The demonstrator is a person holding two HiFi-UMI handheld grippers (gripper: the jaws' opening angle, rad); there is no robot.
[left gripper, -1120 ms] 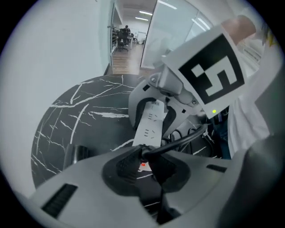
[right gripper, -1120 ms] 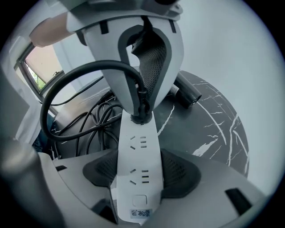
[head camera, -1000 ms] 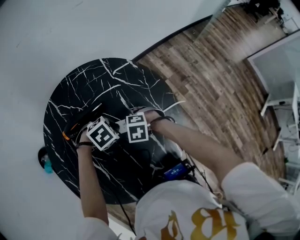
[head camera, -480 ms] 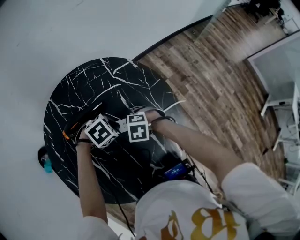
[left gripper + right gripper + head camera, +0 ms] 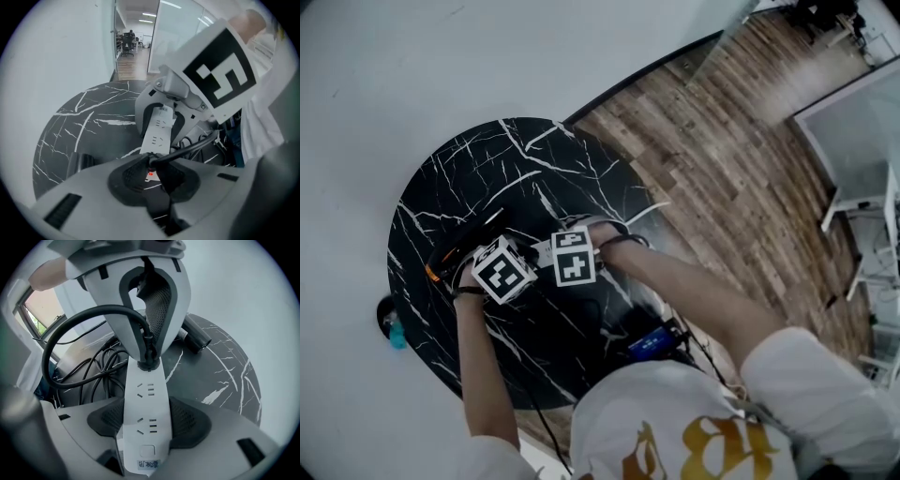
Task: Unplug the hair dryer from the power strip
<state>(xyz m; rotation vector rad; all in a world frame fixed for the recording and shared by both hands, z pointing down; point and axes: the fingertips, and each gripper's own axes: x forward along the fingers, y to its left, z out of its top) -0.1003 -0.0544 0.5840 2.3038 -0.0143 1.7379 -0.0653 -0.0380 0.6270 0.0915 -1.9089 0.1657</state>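
The likeliest failure is the power strip (image 5: 146, 418) lifting along with the plug (image 5: 147, 361) instead of letting it go. The left gripper (image 5: 154, 176) is clenched on the black plug at the strip's far end socket, where it looks still seated. The right gripper (image 5: 149, 422) clamps the strip's near end by its two long sides, with the smooth white casing running between the pads. That hold is well away from the plug's socket, so a firm pull could make the far end pivot up or slide the casing through the pads. A pull off the line of the pins could jam them or bend them. The left jaws could also slip off the plug onto its cord (image 5: 187, 149), which leaves the plug beside those jaws, and so strain the cord. A small red light (image 5: 151, 173) glows at that end of the strip, so I judge it live and would keep clear of bared pins. The hair dryer (image 5: 464, 242) lies on the black marbled table (image 5: 534, 159) just beyond the strip's plug end, near enough for a jerked cord to drag it. A tangle of loose cables (image 5: 89, 371) lies beside the strip on the cord's side and might catch the freed plug. A blue device (image 5: 652, 342) sits well off the strip's near end. Nothing stands over the plug itself; the way straight up from the socket looks free.
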